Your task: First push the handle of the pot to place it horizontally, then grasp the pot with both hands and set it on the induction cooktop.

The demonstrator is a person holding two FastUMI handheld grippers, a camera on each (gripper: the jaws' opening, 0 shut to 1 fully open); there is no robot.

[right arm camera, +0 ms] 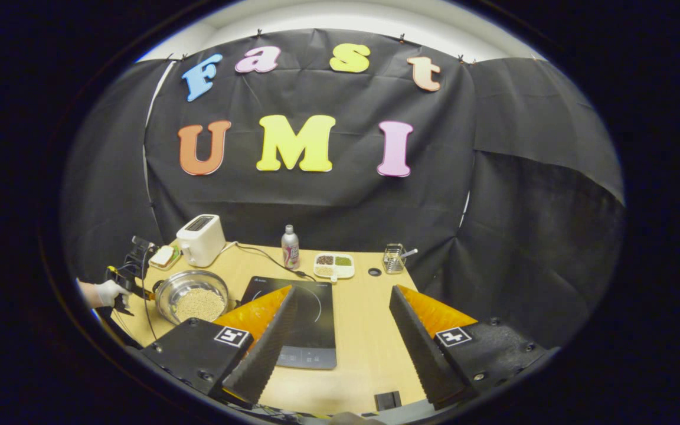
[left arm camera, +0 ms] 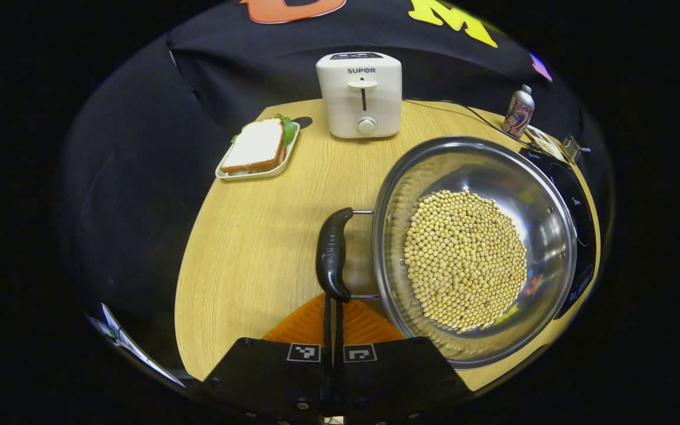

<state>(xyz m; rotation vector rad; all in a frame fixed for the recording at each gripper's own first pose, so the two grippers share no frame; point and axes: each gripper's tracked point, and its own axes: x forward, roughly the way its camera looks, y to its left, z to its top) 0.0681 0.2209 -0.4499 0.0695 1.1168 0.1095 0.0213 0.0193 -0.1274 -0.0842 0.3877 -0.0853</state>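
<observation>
My left hand-held gripper, pressed together, touches the handle of the bean-filled pot just beside the cooktop, while my right hand-held gripper hangs spread above the desk; a hard push could slosh beans out.

left gripper view: I look down, close on pot | right gripper view: higher, farther back, same pot at 9 o'clock

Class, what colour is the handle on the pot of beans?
Black. The handle of the pot shows best in the left gripper view.
</observation>
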